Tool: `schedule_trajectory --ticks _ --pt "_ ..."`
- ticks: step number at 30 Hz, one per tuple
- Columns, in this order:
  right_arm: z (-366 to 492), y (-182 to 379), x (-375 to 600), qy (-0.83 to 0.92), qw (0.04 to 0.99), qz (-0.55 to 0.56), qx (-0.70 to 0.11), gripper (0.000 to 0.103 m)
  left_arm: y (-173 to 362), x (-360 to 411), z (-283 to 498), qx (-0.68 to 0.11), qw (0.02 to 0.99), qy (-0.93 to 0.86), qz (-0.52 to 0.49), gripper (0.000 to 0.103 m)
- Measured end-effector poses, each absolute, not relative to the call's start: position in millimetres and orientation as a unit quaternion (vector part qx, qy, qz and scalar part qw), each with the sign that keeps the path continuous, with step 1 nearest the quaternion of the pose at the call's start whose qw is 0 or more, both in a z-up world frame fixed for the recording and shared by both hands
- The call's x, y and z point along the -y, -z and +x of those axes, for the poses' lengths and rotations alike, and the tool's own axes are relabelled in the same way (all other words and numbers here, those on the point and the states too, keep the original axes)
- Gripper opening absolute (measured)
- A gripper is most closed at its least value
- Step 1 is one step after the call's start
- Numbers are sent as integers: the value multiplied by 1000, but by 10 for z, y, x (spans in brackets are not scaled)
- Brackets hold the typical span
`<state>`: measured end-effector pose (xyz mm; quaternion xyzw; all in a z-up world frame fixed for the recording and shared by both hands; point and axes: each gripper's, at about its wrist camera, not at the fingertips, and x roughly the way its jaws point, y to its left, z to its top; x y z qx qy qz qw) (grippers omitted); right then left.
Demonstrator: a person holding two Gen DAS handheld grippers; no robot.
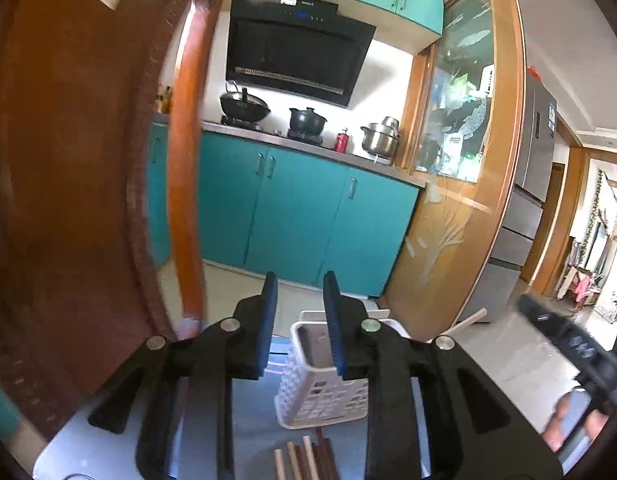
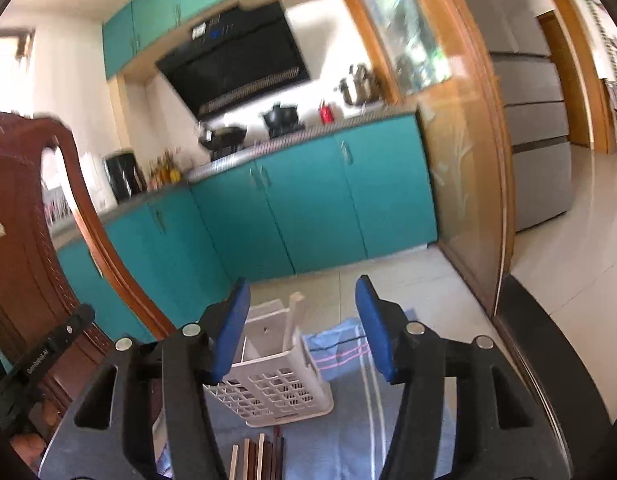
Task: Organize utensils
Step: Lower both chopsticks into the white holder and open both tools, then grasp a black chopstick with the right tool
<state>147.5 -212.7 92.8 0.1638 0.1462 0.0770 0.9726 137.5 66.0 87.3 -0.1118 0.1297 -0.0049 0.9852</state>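
A white perforated plastic utensil basket (image 2: 276,376) is seen standing upright on a blue striped cloth (image 2: 348,420) spread over the table, and a bundle of light and dark wooden chopsticks (image 2: 260,460) lies flat on the cloth just in front of it, their ends pointing toward the basket's near wall. The left gripper (image 1: 300,320) is held above the table with its blue-padded jaws parted a little and nothing between them; the right gripper (image 2: 304,324) is spread wider and is likewise empty. Both are raised, and neither touches the chopsticks or the basket.

The step in hand is judged to be the first pick-up of the chopsticks. It would be done well if one gripper were lowered steeply over the bundle, the jaws set across the sticks rather than along them, and closed near the middle so the sticks do not fan out. The basket, light and probably tippy, is best steadied by the other gripper at its rim while the sticks are dropped in upright.
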Motion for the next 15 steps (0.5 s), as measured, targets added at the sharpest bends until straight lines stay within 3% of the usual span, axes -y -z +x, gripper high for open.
schedule_trajectory --ticks 2,5,10,15 --pt "1386 -839 2152 -83 972 163 -150 54 -808 -716 1287 -141 983 -6 -117 24" --pt "1487 -543 1987 -84 961 133 -229 54 -612 -735 1342 -203 972 -8 -120 24" --pt "1922 492 1268 -156 869 37 -469 47 -207 -640 1528 -300 949 -17 -95 24" --pt "1986 969 926 -164 831 -4 -531 46 -96 -597 1565 -323 943 -16 -81 28"
